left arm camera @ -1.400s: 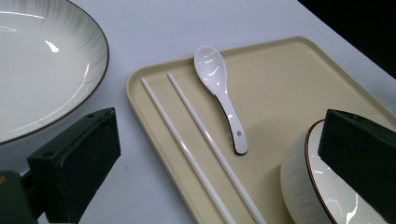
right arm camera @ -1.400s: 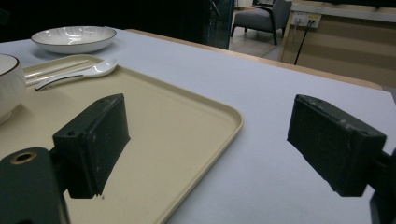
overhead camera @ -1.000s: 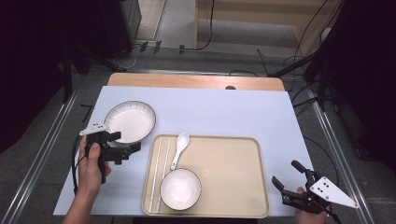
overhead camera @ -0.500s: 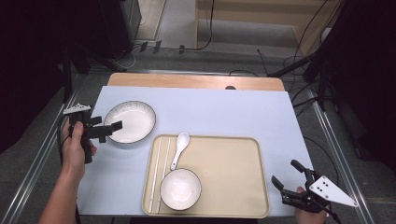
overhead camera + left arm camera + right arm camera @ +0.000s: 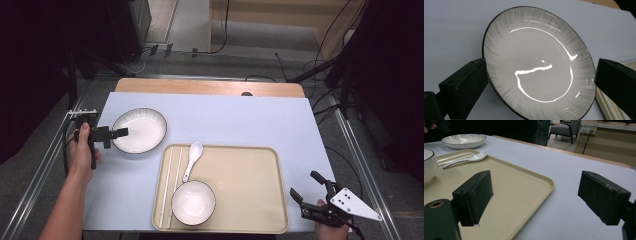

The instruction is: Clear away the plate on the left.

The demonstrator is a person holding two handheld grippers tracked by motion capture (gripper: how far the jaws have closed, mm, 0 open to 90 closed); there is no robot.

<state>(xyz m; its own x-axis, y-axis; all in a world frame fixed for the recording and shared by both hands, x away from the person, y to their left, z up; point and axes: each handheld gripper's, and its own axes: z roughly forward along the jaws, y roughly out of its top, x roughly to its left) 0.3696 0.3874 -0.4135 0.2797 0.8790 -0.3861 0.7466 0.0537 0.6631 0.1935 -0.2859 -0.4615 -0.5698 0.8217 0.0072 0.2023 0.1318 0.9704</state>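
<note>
Here the left gripper is spread open at the near-left rim of the shallow white plate, which sits on the counter just beyond the beige tray, one jaw appearing to reach over the rim. The plate looks like glazed ceramic: stiff, fairly heavy, slick and breakable, so the thin dark-edged rim seems the only place to pinch, firmly and squarely. The right gripper waits open past the tray's right corner.
</note>
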